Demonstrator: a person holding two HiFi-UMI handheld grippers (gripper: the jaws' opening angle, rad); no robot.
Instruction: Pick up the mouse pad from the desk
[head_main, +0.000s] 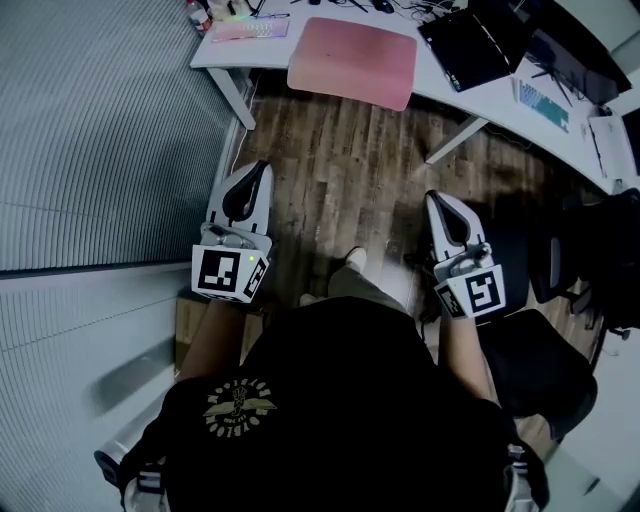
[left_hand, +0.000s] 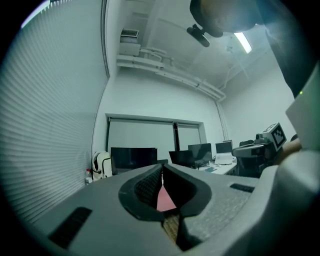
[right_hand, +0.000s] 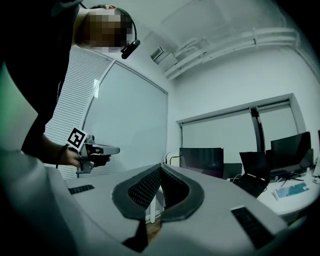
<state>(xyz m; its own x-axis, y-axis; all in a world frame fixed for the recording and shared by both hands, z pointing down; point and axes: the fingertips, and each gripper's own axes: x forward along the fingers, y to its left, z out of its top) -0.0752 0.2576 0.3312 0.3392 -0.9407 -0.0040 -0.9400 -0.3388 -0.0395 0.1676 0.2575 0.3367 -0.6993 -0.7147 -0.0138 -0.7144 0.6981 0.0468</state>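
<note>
The pink mouse pad (head_main: 352, 60) lies on the white desk (head_main: 440, 85) at the top of the head view, its near edge hanging over the desk's front. A sliver of the mouse pad (left_hand: 165, 199) shows between the jaws in the left gripper view. My left gripper (head_main: 263, 167) (left_hand: 162, 166) is held level over the wooden floor, well short of the desk, jaws shut on nothing. My right gripper (head_main: 433, 198) (right_hand: 161, 168) hangs beside it to the right, also shut and empty. Each gripper shows in the other's view.
On the desk are a lit keyboard (head_main: 248, 28) at the left, an open black laptop (head_main: 478, 45), and a second keyboard (head_main: 545, 103) at the right. Slanted desk legs (head_main: 236, 95) stand below. A black chair (head_main: 540, 370) is by my right side. A blind-covered wall (head_main: 90, 130) runs along the left.
</note>
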